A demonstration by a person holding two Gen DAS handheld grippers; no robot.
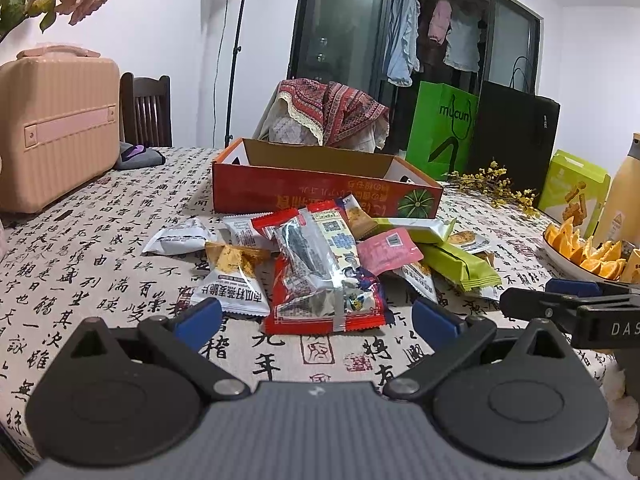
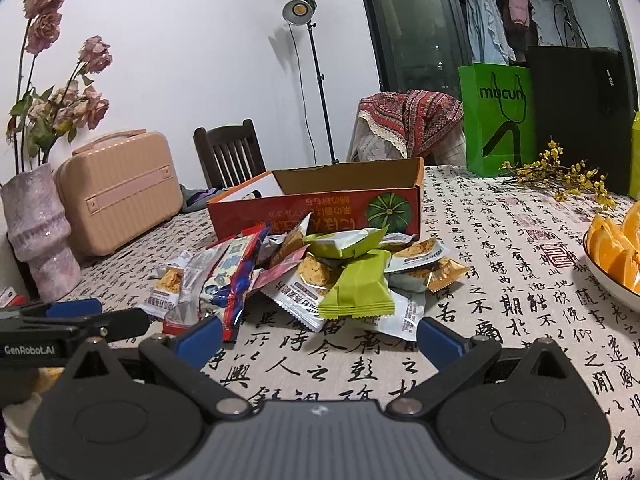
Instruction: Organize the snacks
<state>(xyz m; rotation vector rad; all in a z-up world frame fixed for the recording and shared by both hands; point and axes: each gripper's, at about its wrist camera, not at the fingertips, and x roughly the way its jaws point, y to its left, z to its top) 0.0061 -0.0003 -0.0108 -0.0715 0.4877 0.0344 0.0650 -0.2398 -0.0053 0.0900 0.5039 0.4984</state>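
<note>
Glossy plastic snack wrappers [image 1: 320, 264], matt cardboard box [image 1: 320, 196], cloth tablecloth [image 1: 100, 264]

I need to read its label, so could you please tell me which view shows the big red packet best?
The left wrist view: the red packet lies face-up, centred and near. The right wrist view shows it edge-on, leaning in the pile.

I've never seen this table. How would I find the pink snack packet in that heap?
Start at the open orange cardboard box with the green pumpkin printed on its front. Just in front of it lies the snack pile. The pink packet sits right of the big red wrapper and left of the green bars; it is the only plain pink one.
</note>
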